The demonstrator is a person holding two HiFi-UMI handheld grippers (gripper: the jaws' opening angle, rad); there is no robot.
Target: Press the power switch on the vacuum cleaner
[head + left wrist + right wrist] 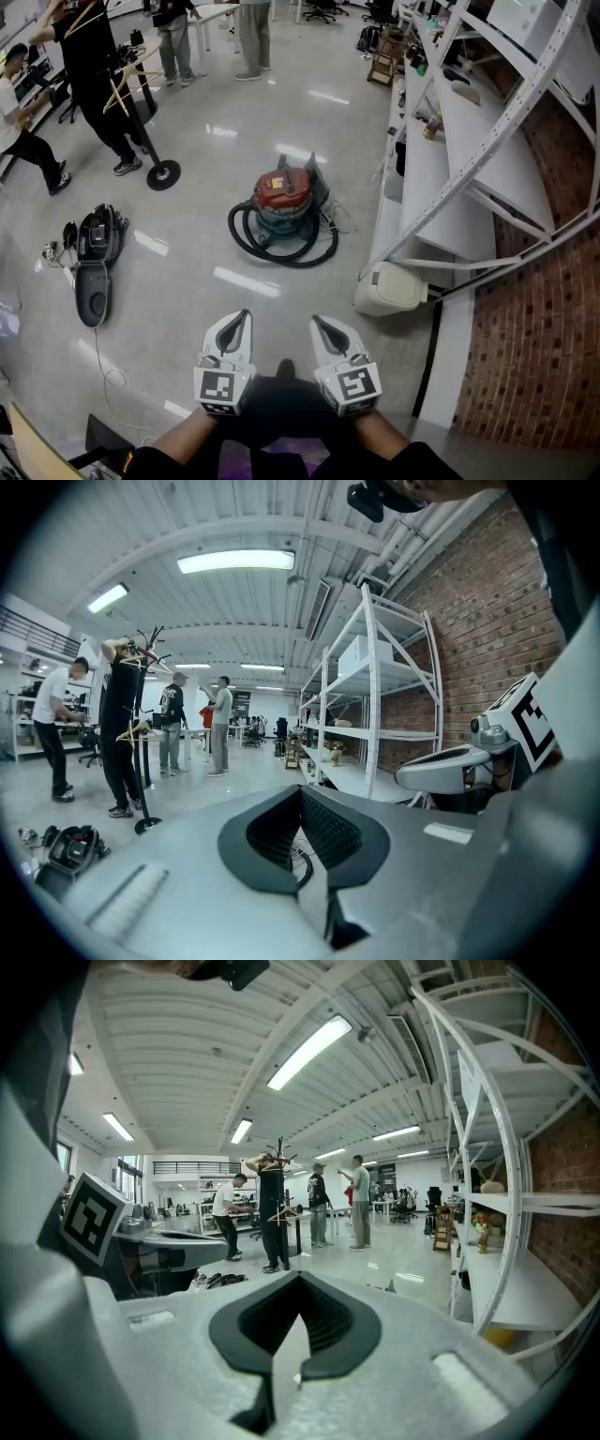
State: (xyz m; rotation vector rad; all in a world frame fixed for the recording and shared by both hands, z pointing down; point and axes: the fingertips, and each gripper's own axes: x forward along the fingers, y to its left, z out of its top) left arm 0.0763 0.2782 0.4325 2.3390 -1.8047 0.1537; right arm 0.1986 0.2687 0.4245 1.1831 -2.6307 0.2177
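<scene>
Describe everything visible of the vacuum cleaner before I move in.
The vacuum cleaner is a squat canister: red lid over a teal-grey drum, seemingly plastic. It stands upright on the glossy floor, black hose looped round its front, thin cables at its right. Its switch is too small to pick out.

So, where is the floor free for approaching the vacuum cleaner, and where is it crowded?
Free: the floor on the person's side of the hose, and between the hose and the black machine at left. Crowded: the hose loops before the vacuum cleaner; the white bin and shelf close its right side.
</scene>
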